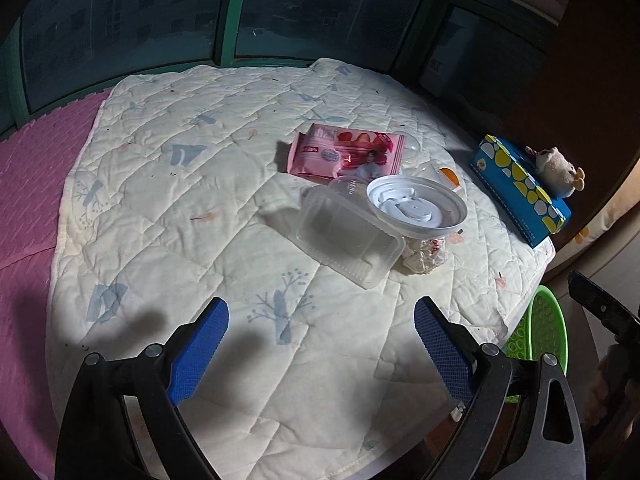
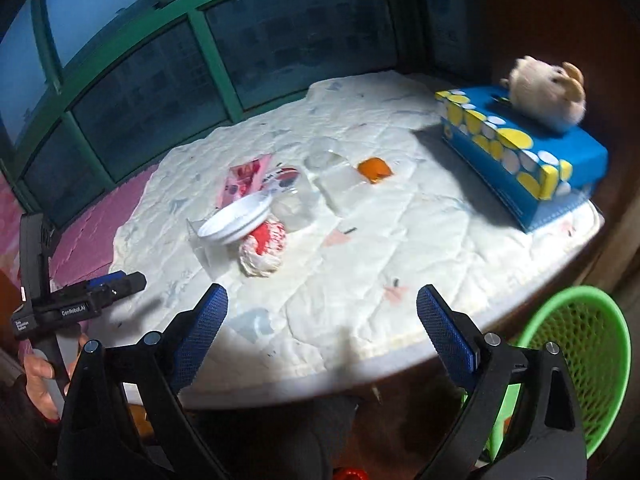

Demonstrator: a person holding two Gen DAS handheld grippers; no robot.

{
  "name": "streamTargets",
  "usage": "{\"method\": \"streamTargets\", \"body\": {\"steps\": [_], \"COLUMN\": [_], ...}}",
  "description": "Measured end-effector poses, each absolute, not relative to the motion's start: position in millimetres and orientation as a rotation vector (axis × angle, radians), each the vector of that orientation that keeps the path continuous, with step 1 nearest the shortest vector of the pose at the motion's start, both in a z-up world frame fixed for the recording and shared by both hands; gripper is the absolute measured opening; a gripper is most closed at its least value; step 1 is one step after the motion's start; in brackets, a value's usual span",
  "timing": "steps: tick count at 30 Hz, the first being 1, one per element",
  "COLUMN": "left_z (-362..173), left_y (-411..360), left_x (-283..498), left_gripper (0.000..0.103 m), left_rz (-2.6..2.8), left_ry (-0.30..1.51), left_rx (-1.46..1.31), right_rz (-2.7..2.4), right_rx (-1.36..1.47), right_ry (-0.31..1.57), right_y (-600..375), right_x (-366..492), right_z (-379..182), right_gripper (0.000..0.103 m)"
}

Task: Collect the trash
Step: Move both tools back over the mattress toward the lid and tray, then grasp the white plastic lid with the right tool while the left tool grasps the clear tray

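Green-framed windows (image 1: 228,12) back quilted pad (image 1: 224,208) (pink mat (image 1: 28,184) beneath).

The near half of the cream quilted blanket (image 1: 168,208) lies bare, giving open passage up to a tight cluster at its middle: a clear plastic rectangular tray (image 1: 348,236), a white round plastic lid (image 1: 416,208) leaning on it, a crumpled red-stained paper wad (image 2: 263,249) beneath the lid, and a pink snack wrapper (image 1: 346,154) behind. At the right edge a blue tissue box with yellow dots (image 2: 520,152), topped by a small beige plush toy (image 2: 548,92), blocks that side, while a green mesh plastic basket (image 2: 576,356) stands beside the near right corner. Green-framed windows (image 2: 208,76) wall off the far side.
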State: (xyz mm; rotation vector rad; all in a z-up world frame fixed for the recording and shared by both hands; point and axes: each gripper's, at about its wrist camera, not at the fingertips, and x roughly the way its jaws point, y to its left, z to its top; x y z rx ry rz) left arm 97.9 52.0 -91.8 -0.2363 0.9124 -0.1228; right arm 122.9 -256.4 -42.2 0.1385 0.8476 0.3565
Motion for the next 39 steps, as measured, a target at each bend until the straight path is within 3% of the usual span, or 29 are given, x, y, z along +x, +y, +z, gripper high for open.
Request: {"method": "streamTargets", "body": {"steps": [17, 39], "left_z": [-105.9, -123.2], "left_y": [96.2, 112.7], "left_x": [85.0, 91.1], "left_gripper": [0.091, 0.091], "left_rz": [-0.063, -0.066], "left_ry": [0.926, 0.955], "left_rx": [-0.320, -0.370], "right_rz": [0.469, 0.409], "right_rx": [-0.136, -0.296], "right_ry": [0.894, 0.986], "right_y": [-128.6, -91.8], "right_x": [192.8, 225.3], "right_z": [-42.2, -84.5], "right_gripper": [0.098, 0.098]}}
